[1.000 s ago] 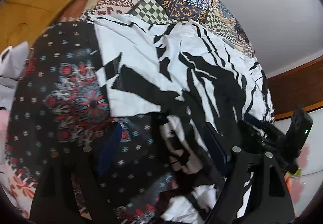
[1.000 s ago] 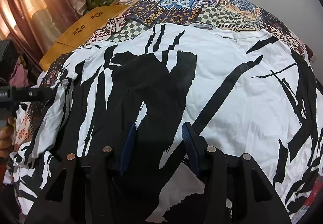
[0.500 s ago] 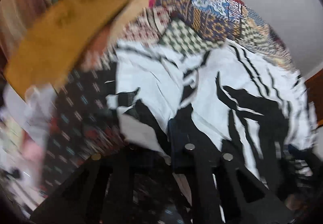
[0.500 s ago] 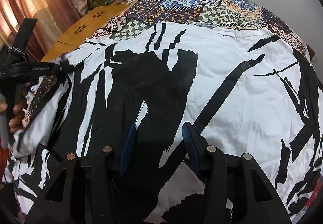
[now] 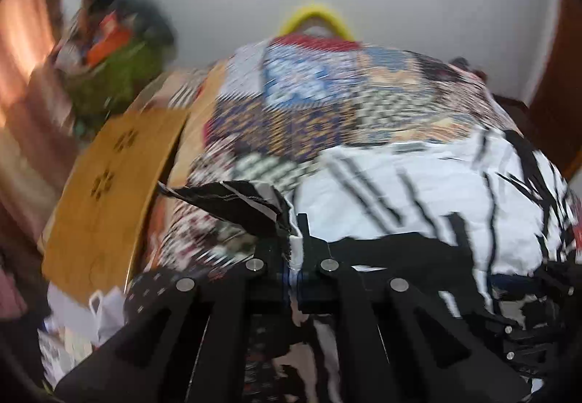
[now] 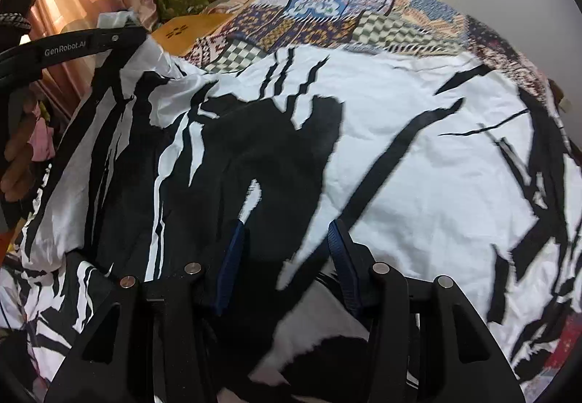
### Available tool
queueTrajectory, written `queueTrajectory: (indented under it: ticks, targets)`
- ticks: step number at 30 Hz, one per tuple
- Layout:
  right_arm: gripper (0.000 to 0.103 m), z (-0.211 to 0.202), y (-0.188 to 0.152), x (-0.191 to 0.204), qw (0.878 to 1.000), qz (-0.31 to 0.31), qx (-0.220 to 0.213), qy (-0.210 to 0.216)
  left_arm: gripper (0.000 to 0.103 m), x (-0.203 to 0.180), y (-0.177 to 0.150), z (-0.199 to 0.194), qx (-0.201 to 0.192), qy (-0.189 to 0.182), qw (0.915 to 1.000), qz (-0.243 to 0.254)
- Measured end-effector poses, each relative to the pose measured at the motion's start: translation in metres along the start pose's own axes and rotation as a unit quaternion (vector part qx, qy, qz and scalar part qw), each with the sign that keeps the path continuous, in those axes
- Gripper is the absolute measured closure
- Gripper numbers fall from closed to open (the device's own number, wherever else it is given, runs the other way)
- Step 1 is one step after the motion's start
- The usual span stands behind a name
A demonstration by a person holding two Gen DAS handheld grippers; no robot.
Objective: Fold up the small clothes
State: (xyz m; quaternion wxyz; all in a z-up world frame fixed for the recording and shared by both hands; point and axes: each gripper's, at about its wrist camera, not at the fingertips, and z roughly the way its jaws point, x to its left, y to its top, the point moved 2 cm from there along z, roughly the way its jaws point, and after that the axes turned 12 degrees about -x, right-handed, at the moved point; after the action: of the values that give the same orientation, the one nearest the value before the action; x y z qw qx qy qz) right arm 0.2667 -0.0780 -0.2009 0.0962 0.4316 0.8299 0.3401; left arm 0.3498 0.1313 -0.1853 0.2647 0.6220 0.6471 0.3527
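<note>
Left wrist view now shows the left claw (image 5: 293, 257) clamped on a bunched edge of the black-and-white garment (image 5: 418, 192), where a second ago its fingers stood apart over loose cloth; a flap of the fabric sticks up and out to the left of the closed jaws, and the camera has swung from looking down at the bed to looking across it toward the wall (the frame is smeared, so the claw is moving quickly). From the right wrist view, the garment (image 6: 382, 155) lies spread over the patchwork bedspread (image 6: 327, 21), and its left edge has risen off the bed, hanging from the left claw (image 6: 145, 39) at the upper left, which sat lower half a second ago. The right claw (image 6: 283, 239) has not shifted: its blue-padded fingers (image 6: 232, 257) stay apart, resting on the cloth near the hem and gripping nothing. My reading is that the first fold is beginning, the left side being carried up and over toward the middle while the right claw steadies the rest.
</note>
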Motion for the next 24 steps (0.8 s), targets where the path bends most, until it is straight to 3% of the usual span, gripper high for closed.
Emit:
queueTrajectory:
  ticks: [4,8,11,13,14,18,21,24]
  targets:
    - [0.058,-0.023,0.003,-0.017,1.0,0.016,-0.017,-0.013,0.1,-0.046,-0.015,0.003,0.011,-0.048,0.9976,0.049]
    - [0.058,-0.041,0.005,-0.03,0.999,0.019,-0.026,-0.031,0.1,-0.071,-0.042,0.014,0.066,-0.094,0.9923,0.048]
    - [0.058,-0.05,0.006,-0.034,0.999,0.018,-0.029,-0.036,0.1,-0.07,-0.056,0.021,0.099,-0.099,0.9894,0.038]
    - [0.058,-0.053,0.007,-0.035,0.999,0.019,-0.032,-0.034,0.094,-0.065,-0.058,0.021,0.105,-0.099,0.9893,0.021]
    - [0.058,-0.053,0.009,-0.034,0.999,0.021,-0.033,-0.032,0.086,-0.059,-0.055,0.018,0.108,-0.104,0.9886,0.008]
    - [0.058,-0.049,0.019,-0.027,0.999,0.033,-0.035,-0.011,0.042,-0.038,-0.046,-0.004,0.072,-0.098,0.9924,-0.016]
    - [0.057,-0.042,0.033,-0.019,0.999,0.031,-0.042,-0.002,0.037,-0.018,-0.035,-0.017,0.042,-0.08,0.9957,-0.021]
    - [0.051,-0.029,0.047,-0.013,0.999,0.026,-0.044,0.001,0.036,0.002,-0.036,-0.016,0.042,-0.064,0.9963,-0.039]
